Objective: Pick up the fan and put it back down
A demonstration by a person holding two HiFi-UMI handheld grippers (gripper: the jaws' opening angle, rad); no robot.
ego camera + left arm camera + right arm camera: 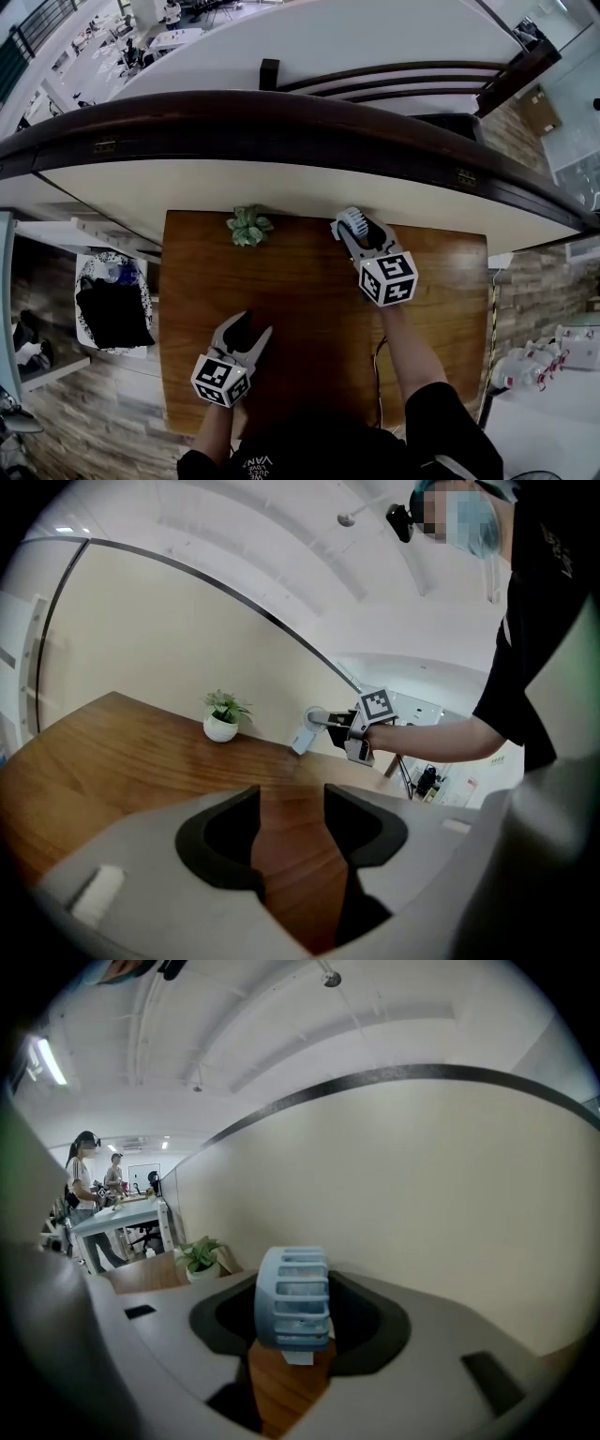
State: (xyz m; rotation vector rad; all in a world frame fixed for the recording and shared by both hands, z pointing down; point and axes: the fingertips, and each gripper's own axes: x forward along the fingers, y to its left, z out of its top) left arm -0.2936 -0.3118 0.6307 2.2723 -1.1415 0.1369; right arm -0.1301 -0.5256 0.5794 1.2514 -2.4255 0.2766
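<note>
Nearest, by the wooden table's front edge, the left gripper has its jaws spread, only bare wood between them. At the table's back edge, the right gripper pinches the pale blue fan. A small potted plant sits along that same edge.

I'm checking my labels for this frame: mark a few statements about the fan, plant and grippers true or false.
1. The fan sits between the right gripper's jaws. True.
2. The left gripper holds the plant. False: its jaws stand apart with nothing between them; the plant stands at the table's far edge.
3. In the head view the plant is right of the fan. False: it is left of it.
4. The table is wooden. True.
</note>
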